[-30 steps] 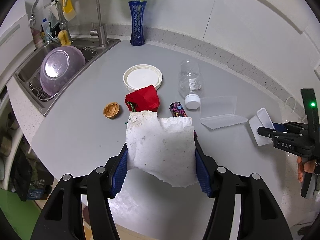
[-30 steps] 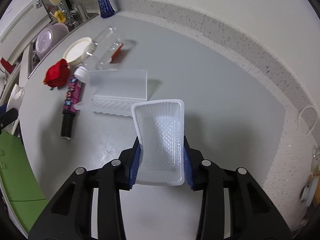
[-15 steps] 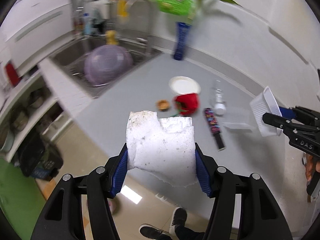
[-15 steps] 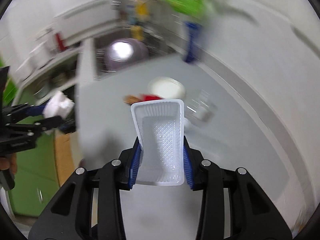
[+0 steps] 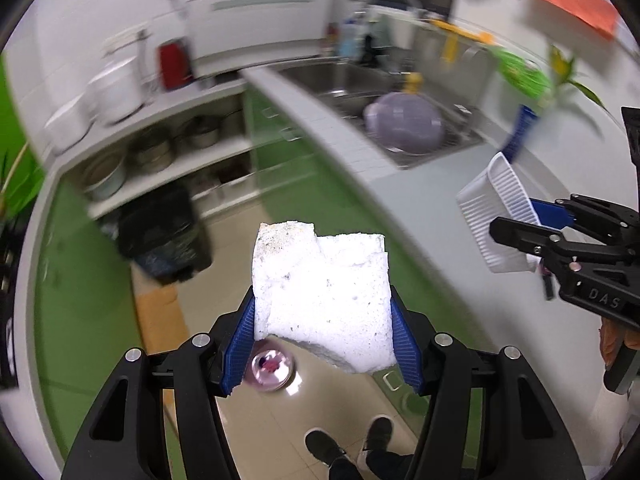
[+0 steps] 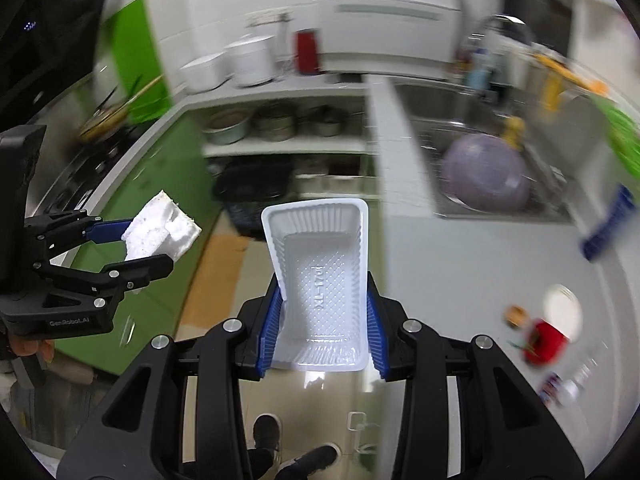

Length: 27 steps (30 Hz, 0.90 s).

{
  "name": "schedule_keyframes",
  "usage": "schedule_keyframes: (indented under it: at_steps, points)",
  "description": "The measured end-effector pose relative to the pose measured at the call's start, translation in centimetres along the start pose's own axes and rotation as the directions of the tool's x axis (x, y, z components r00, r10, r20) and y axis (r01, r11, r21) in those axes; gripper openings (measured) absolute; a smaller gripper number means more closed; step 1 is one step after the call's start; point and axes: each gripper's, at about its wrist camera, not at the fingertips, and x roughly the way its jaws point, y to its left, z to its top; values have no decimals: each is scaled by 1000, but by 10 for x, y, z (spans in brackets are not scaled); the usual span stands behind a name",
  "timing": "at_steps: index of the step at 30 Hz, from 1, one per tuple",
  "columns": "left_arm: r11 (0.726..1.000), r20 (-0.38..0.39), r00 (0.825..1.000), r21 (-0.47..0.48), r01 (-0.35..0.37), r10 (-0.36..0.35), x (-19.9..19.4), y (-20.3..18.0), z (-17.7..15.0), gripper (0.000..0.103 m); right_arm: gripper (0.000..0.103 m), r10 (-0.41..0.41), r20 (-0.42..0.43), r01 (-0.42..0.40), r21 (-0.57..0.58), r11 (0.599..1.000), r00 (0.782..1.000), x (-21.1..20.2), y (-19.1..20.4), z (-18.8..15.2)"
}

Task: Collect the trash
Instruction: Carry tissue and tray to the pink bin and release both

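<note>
The left gripper (image 5: 322, 344) is clamped on a white foam chunk (image 5: 324, 300); the right gripper (image 6: 320, 328) pinches a white plastic tray (image 6: 322, 284). Both are held over the floor. Beyond stands a black bin bag (image 5: 162, 236), under the counter's shelf edge.

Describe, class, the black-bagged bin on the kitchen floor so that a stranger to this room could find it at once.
Start at the steel sink holding a purple bowl, then follow the white counter edge down to the floor. There, in front of open shelves of metal pots, stands the bin. Its crumpled black bag sets it apart from the green cabinets and pale floor around it.
</note>
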Motion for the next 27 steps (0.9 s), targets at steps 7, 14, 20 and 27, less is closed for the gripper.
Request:
schedule_keyframes:
  at_steps: [7, 14, 20, 27]
  points:
    - [988, -65, 996, -132, -76, 68, 55, 74, -37, 59, 38, 75, -93, -83, -81, 993, 993, 95, 49, -1]
    - [977, -141, 988, -196, -85, 58, 193, 130, -112, 59, 38, 63, -165, -79, -92, 993, 984, 236, 61, -62]
    - [968, -180, 983, -240, -77, 33, 324, 165, -181, 60, 38, 51, -183, -63, -57, 996, 982, 342, 58, -120]
    - [943, -195, 981, -323, -86, 23, 410, 204, -231, 98, 38, 40, -236, -68, -111, 992, 971, 427, 64, -174]
